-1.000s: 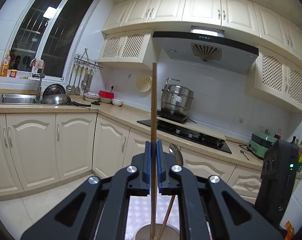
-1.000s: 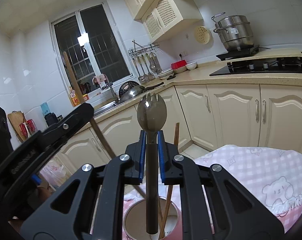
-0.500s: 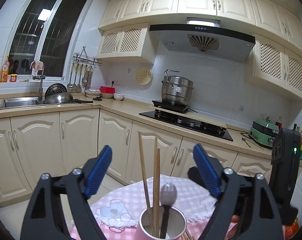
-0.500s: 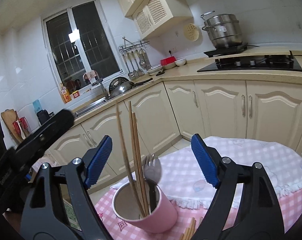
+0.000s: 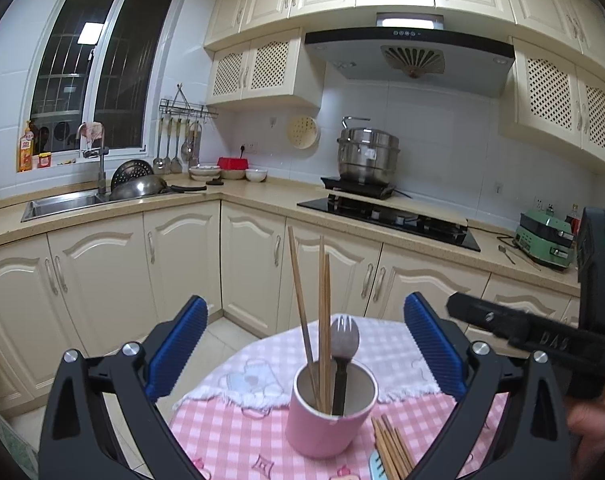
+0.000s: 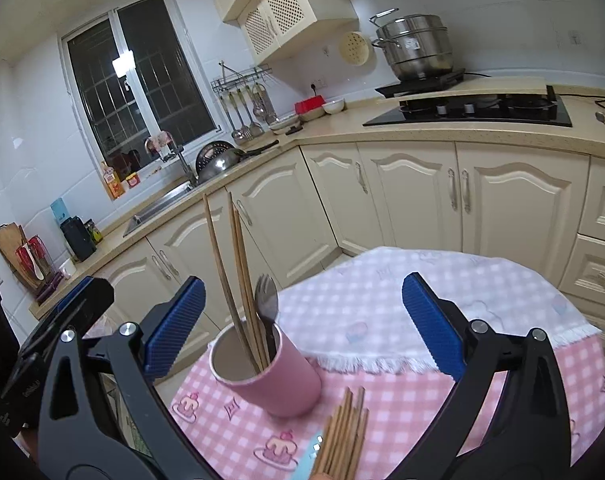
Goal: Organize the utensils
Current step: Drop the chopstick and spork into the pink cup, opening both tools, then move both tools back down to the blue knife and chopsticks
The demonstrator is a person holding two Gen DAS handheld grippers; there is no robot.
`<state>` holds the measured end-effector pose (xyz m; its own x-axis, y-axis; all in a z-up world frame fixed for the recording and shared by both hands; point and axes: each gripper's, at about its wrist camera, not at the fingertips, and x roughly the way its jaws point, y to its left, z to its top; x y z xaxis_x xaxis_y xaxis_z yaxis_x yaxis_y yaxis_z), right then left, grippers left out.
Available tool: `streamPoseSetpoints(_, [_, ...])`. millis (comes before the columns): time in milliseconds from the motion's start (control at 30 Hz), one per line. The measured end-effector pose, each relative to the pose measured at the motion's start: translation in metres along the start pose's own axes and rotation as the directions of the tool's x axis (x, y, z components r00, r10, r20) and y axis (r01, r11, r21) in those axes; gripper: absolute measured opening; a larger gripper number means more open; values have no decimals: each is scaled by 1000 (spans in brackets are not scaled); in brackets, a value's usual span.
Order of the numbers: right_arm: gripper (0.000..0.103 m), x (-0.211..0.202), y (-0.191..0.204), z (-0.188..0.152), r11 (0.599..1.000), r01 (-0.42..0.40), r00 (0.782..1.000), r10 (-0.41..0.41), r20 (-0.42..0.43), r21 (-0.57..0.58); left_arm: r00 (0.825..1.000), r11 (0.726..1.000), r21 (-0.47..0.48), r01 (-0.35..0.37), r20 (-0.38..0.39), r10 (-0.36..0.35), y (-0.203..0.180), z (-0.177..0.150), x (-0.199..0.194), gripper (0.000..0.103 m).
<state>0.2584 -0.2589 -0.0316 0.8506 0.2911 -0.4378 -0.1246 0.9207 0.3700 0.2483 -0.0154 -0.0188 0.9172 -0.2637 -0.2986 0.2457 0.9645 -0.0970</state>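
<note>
A pink cup stands on the round table's pink checked cloth. In it lean three wooden chopsticks and a dark metal spork. My left gripper is behind the cup, its jaws opening wide, with nothing touching the blue pads. My right gripper is also back from the cup, its jaws opening and its pads bare. A bundle of loose chopsticks lies on the cloth just in front of the cup.
A white fringed cloth covers the table's far half. A pale blue item lies beside the loose chopsticks. Beyond a strip of floor run cream cabinets with a sink, a hob and a steel pot.
The left gripper let go of a chopstick and the right let go of the spork; both now stand in the cup. Both grippers opened wide and drew back from it.
</note>
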Motion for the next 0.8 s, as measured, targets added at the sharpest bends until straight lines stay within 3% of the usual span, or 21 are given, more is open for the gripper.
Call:
streamPoseSetpoints(567, [97,-42,-25,-34,995,90,986,-85,-143,30,993,999,32,-22,-114,26,-8,-36,-31,97])
streamPoseSetpoints(800, [97,-40,-33,-69,991,136,958,-132,-254,-3,977,996,91,-19,-210,38,-22,-60,-26,97])
